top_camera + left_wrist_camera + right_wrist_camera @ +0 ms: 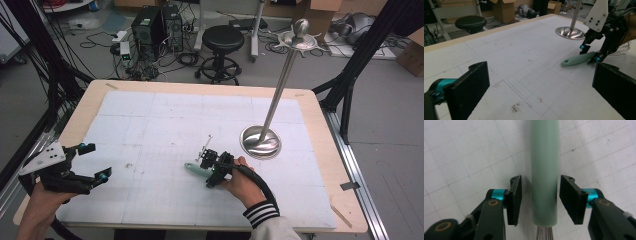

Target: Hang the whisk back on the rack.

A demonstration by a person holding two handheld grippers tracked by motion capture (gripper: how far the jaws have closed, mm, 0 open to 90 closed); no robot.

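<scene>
At the near left edge of the worktop (150, 107), the left claw (95, 160) hovers wide open and empty. Near centre, the right claw (540, 200) straddles a whisk (544, 170) lying flat, jaws parted either side of its pale green handle, apparently poised to grip. Farther right stands a steel stand (260, 142).

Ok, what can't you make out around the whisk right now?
- Whisk wires: cut off by the bottom edge in the right gripper view; behind the right tool in the high view.
- Handle's far end: cut off by that view's top edge.
- Stand top: cut off in the left gripper view.
</scene>
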